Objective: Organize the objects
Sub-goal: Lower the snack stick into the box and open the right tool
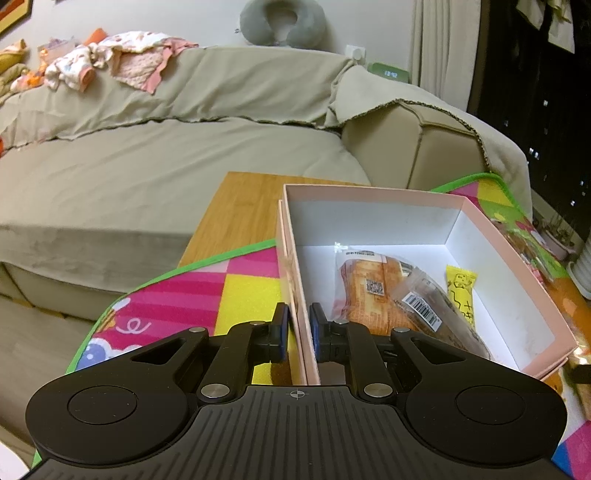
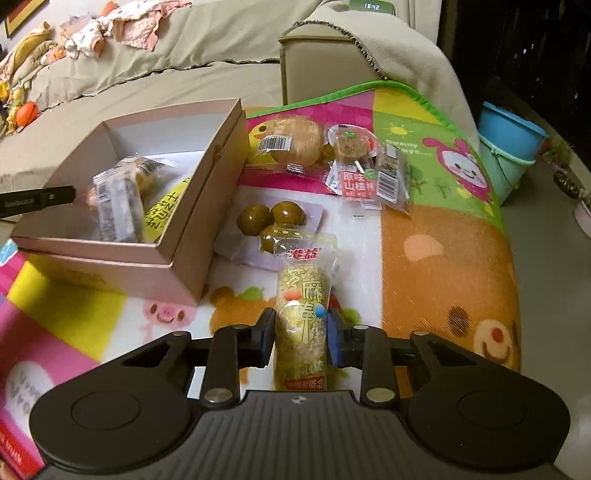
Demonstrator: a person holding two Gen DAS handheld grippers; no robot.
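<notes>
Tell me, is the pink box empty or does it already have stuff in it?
Not empty. The pink box holds a wrapped bread packet and a yellow snack packet on its white floor.

Clock [image 2: 372, 6] reads 18:42; red snack pack [image 2: 356, 182] reads 原味山楂.

I see a beige sofa [image 1: 166, 155] at the far left, baby clothes [image 1: 110, 59] heaped on its back, and a dark window [image 1: 535, 92] far right.
</notes>
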